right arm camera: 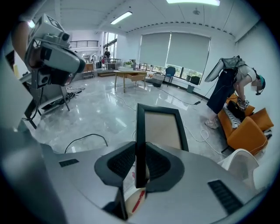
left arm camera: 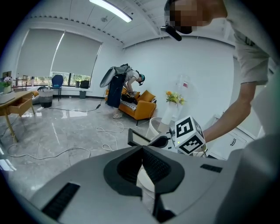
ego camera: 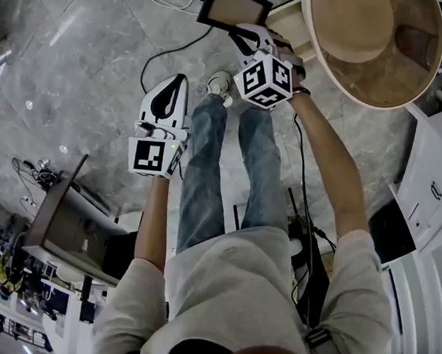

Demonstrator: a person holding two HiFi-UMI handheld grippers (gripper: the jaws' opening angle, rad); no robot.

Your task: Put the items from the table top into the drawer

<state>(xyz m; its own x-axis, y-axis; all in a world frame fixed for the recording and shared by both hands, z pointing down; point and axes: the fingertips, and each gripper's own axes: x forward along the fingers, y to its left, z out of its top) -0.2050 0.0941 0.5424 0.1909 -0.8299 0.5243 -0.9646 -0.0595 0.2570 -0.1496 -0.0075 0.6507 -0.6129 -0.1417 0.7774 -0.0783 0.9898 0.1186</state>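
Note:
My right gripper is shut on the edge of a flat black-framed panel with a pale screen. It holds the panel above the floor, beside the round table. In the right gripper view the panel stands upright between the pads of the right gripper. My left gripper hangs lower left over the floor, shut with nothing in it. From the left gripper view, the left gripper points toward the right gripper's marker cube and the panel's edge.
The white drawer cabinet stands at the right, past the round table. Cables run across the marble floor. A person bends over an orange sofa at the back. A wooden desk and a tripod rig stand further off.

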